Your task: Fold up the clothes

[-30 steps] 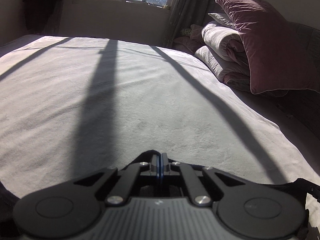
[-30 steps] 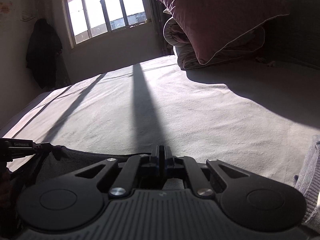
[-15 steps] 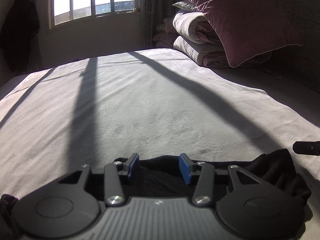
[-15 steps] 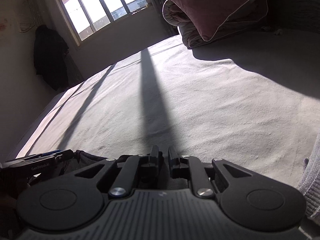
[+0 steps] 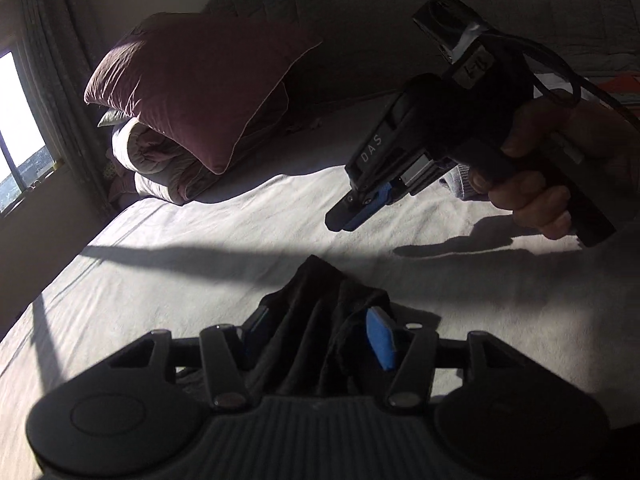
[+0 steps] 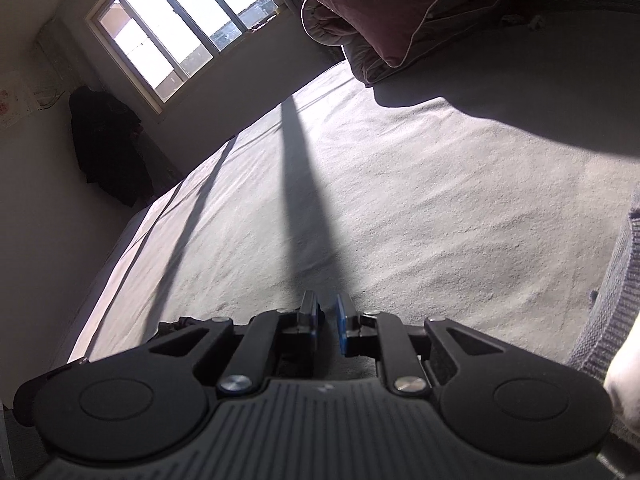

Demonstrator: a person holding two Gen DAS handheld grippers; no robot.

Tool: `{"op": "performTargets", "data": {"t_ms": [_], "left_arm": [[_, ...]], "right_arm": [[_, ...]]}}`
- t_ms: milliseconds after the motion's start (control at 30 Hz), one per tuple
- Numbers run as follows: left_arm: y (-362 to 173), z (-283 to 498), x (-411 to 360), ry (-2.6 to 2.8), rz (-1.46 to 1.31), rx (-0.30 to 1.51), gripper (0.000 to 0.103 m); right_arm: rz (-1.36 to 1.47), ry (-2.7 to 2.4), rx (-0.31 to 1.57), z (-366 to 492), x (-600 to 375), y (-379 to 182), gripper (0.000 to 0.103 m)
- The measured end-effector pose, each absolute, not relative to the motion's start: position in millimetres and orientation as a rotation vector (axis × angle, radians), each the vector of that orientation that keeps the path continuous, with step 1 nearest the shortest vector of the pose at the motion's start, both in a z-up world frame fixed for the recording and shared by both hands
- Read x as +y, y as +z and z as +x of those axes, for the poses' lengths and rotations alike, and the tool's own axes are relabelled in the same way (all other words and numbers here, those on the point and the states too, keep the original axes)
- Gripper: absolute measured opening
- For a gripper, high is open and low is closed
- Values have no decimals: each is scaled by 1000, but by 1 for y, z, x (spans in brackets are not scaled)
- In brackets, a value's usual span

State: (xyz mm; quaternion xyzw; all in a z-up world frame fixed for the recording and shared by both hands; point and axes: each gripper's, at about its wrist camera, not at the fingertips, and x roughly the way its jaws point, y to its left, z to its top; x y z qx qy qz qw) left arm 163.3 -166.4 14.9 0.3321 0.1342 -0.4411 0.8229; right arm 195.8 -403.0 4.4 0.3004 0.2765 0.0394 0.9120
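Black garment (image 5: 316,320) between parted left tongs (image 5: 320,334)

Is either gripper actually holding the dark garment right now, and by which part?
No. The left gripper has just opened; the black garment lies bunched between its parted pads, ungripped. The right gripper is slightly open with nothing between its pads.

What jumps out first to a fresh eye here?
The right gripper, in a hand, hangs in the air over the sunlit bed sheet at the upper right of the left wrist view. Below it, dark clothing bunches between the left gripper, whose jaws have just been opening. A maroon pillow tops folded bedding behind.
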Motion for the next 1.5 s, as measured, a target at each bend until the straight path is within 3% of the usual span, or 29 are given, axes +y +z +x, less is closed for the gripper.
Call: {"op": "performTargets", "data": {"t_ms": [167,433,567,700,933,1067,1167,1200,1300,1500], "left_arm": [[5,148,-180,-975,887,230,34],[-9,154,-200,-991,984,257,31],[-5,166,-207,-985,883,357,5],[3,182,-204,-1003,635,475,3],[-7,221,-194,-1076,226,703,4],[1,234,-177,-1112,97,730,35],[12,248,-165,-1078,46,698,38],[13,254,-165,-1055,49,691,38],[14,275,-170,-996,77,687,39],[4,308,-197,-970,138,712,45]], "right_arm": [[641,86,564,196,-406,3,15],[652,107,581,200,-405,0,15],[663,105,605,205,-403,-8,16],[682,117,617,210,-400,-15,16],[692,104,633,212,-398,-22,16],[689,109,641,211,-398,-22,16],[676,108,638,203,-404,-13,16],[671,110,640,200,-406,-9,18],[606,146,688,192,-405,-4,46],[391,287,746,181,-374,3,47]]}}
